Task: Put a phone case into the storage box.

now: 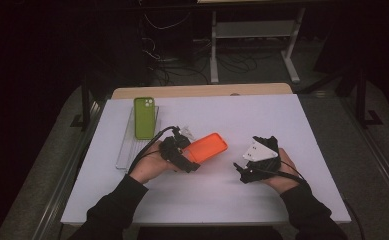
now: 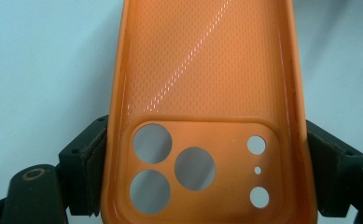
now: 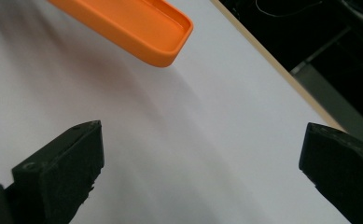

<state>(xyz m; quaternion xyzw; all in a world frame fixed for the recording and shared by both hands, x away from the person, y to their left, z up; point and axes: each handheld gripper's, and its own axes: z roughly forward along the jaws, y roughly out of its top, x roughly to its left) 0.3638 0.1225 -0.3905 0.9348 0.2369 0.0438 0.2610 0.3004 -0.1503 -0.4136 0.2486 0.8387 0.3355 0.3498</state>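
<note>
1. Orange phone case (image 1: 208, 147) is clamped across its width, at the camera-cutout end, between the jaws of the left gripper (image 1: 192, 159); in the left gripper view the black pads (image 2: 87, 172) are seen pressed against both long sides of the case (image 2: 207, 107).
2. Its hollow inner side is turned up, and it is held near the middle of the white table (image 1: 262, 195), slanting away to the far right.
3. The right gripper (image 1: 246, 172) is held to the right of the case, with its jaws spread wide apart and nothing between them; in the right gripper view bare table (image 3: 170, 140) is seen between the jaws, with the free end of the case (image 3: 137, 28) beyond them.
4. A green phone case (image 1: 144, 117) is seen at the far left, lying on a clear tray (image 1: 124, 150), well apart from both grippers.
5. Each gripper is carried by a hand in a dark sleeve (image 1: 112, 210).
</note>
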